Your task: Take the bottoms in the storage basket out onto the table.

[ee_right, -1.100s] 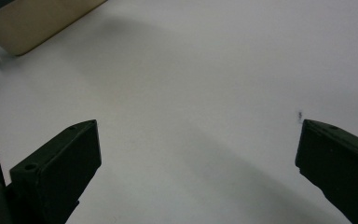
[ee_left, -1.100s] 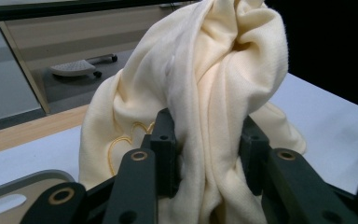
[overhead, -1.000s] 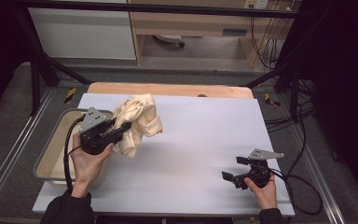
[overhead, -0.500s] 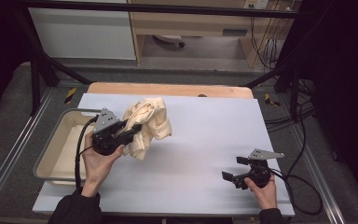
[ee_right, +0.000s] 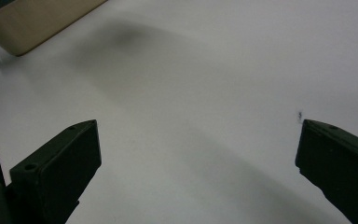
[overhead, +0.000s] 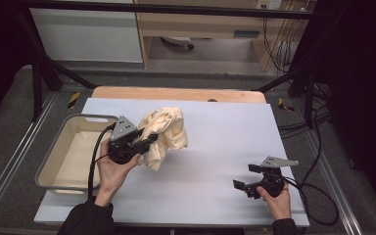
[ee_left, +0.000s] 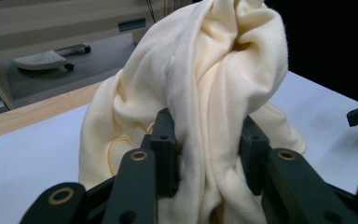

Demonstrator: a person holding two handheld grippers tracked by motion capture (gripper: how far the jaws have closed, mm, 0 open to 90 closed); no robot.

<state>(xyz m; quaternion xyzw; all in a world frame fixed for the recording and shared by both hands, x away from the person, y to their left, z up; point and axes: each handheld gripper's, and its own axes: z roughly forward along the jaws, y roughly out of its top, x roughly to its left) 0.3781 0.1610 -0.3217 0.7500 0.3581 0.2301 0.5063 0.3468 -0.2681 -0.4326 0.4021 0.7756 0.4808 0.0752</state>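
A crumpled cream cloth [overhead: 165,134] hangs bunched above the left half of the white table. My left gripper [overhead: 144,141] is shut on the cloth and holds it off the surface. In the left gripper view the cloth [ee_left: 205,98] is pinched between the two black jaws, and a yellow embroidered outline shows on its lower left fold. My right gripper [overhead: 245,178] rests low over the table's front right, jaws wide open with nothing between them. In the right gripper view the right gripper [ee_right: 198,163] looks onto bare white table.
A beige bin [overhead: 49,161] with a grey rim stands at the table's left edge, beside my left hand. A wooden strip [overhead: 176,94] runs along the table's far edge. Cables [overhead: 318,196] trail off the right side.
My left gripper has carried the cloth rightward, away from the bin and toward the table's middle. The right gripper has stayed still and open.
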